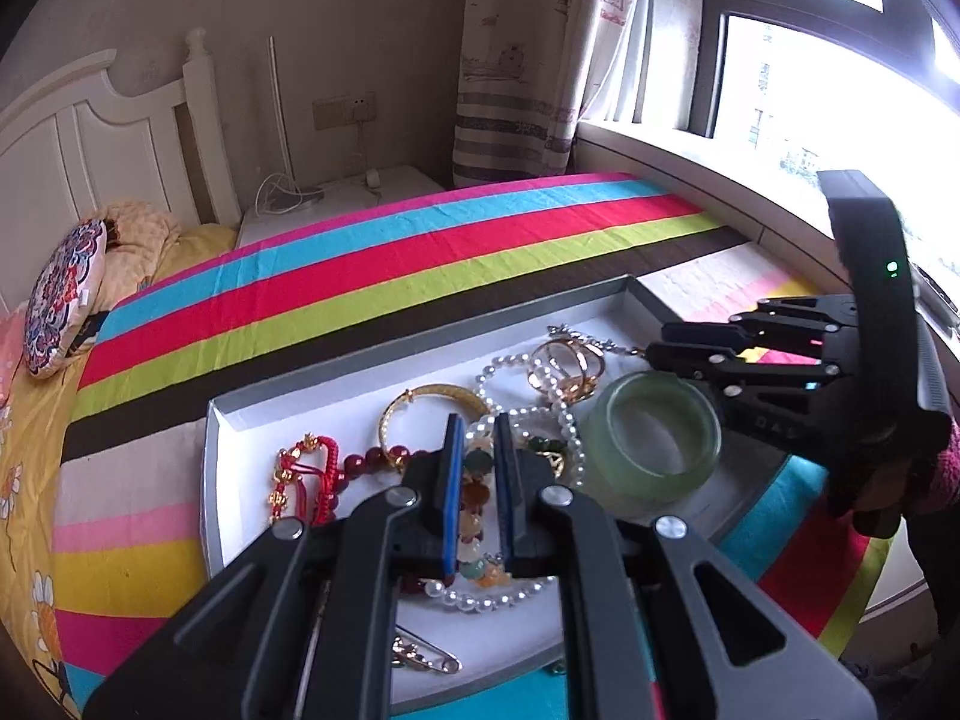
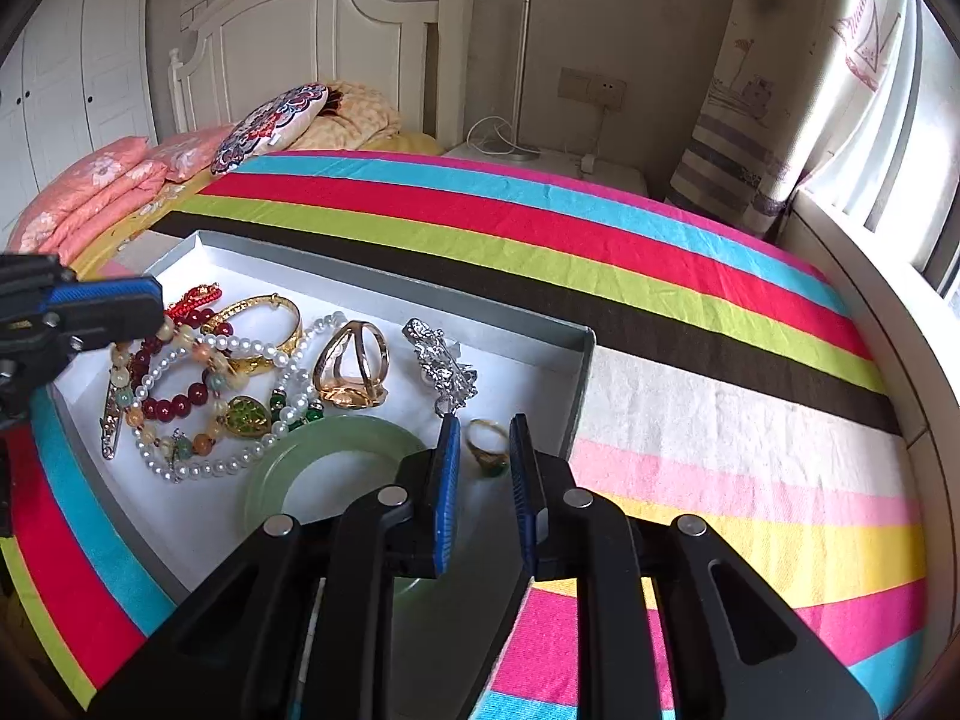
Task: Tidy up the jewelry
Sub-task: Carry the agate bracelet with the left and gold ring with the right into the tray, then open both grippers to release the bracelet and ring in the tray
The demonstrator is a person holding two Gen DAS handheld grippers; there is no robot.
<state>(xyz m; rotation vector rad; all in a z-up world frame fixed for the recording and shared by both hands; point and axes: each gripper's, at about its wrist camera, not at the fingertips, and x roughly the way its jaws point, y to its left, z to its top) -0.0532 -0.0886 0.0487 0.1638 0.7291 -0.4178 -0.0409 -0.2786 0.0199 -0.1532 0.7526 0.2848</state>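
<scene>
a bed (image 2: 660, 300) under a bright striped cover fills both views, with a white headboard (image 2: 312, 48) and pillows (image 1: 60, 300) at its far end. on the cover lies a shallow grey tray (image 2: 576, 384) with a white floor, holding all the jewelry in a loose pile.

the left tool (image 1: 478, 498) hangs low over the near side of the tray, its blue-padded fingers a narrow gap apart with a multicolored bead bracelet (image 1: 474, 516) running between them; whether the pads actually pinch the beads cannot be told. the right tool (image 2: 485, 498) sits over the tray's corner with its fingers apart and nothing between them, released, a small gold ring (image 2: 489, 444) with a green stone lying just ahead of the tips.

a pale green jade bangle (image 1: 657, 438) is the biggest piece, resting flat near the right tool. a white pearl strand (image 2: 240, 354) loops across the middle, tangled with a dark red bead bracelet (image 2: 174, 402) and the multicolored one. beside them lie a gold bangle (image 2: 264, 324), a wide openwork gold ring (image 2: 351, 366), a silver brooch (image 2: 441, 366) and a red cord bracelet (image 1: 303, 468) with gold charms. a green heart pendant (image 2: 246, 417) sits among the beads, and a safety pin (image 1: 426, 657) lies at the tray's near edge.
</scene>
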